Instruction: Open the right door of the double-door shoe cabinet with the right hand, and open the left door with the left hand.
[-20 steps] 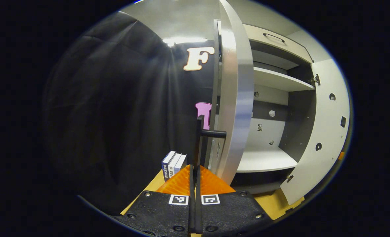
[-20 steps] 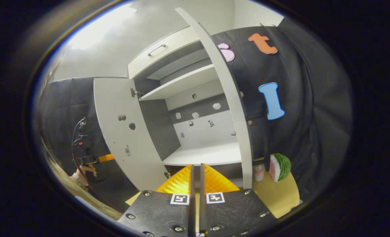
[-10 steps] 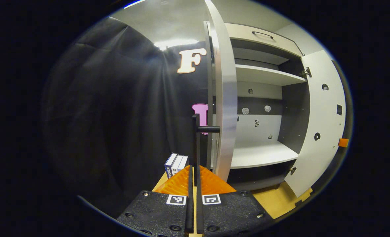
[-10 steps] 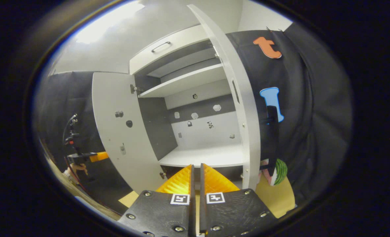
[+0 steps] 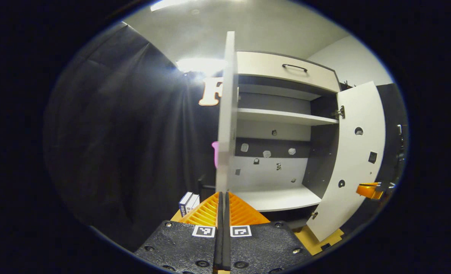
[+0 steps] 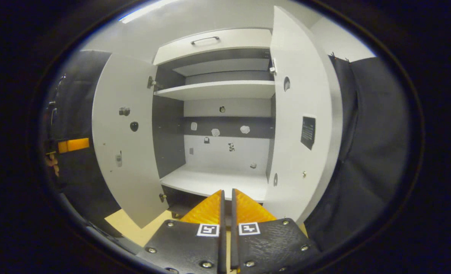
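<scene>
In the left gripper view, the left claw [image 5: 222, 201] has its fingers pressed together with nothing between them. It sits just in front of the free edge of the shoe cabinet's left door [image 5: 225, 114], which is seen edge-on, standing straight out from the cabinet [image 5: 282, 68]. The right door [image 5: 353, 152] hangs wide on the far side of the cabinet, and the other claw [image 5: 368, 189] shows just past its outer edge. Some books [image 5: 188, 201] stand low on the wooden surface [image 5: 320, 241], to the outer side of the left door.

In the right gripper view, the right claw [image 6: 227, 201] is likewise closed and empty, facing the open cabinet interior from in front of the bottom shelf [image 6: 214, 180]. Both doors stand swung out, the left door [image 6: 123, 133] on one side of the opening and the right door [image 6: 305, 114] on the other.

By my judgement both opening steps are done, and what remains is to draw back. The left claw needs to clear the left door's thin edge; the room in front of the cabinet looks open.
</scene>
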The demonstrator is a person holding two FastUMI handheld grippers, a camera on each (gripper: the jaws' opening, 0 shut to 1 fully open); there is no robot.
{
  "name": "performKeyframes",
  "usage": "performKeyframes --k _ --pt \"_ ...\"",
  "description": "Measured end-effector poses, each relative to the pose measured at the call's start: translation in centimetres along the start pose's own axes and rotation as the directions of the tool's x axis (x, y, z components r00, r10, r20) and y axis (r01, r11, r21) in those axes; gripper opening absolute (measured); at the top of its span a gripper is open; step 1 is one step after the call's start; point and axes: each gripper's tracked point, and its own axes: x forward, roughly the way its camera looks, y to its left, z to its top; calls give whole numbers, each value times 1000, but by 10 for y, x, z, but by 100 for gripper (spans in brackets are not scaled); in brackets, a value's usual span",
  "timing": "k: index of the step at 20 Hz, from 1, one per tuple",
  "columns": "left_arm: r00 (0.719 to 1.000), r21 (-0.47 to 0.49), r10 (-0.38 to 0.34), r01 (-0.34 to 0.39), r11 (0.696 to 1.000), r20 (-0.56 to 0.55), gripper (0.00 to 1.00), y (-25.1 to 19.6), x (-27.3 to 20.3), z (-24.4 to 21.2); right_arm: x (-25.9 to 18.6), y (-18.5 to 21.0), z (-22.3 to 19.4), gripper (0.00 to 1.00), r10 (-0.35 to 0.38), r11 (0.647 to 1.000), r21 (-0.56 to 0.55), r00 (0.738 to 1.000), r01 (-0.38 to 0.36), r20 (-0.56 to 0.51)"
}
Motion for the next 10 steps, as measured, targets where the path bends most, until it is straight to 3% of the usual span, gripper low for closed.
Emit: performKeyframes --k 6,10 --pt "989 -22 -134 136 991 68 0 -48 18 20 12 9 63 5 -84 995 61 993 79 82" --pt "975 17 -203 203 979 84 8 -72 31 30 6 -1 105 5 -156 986 80 974 145 163"
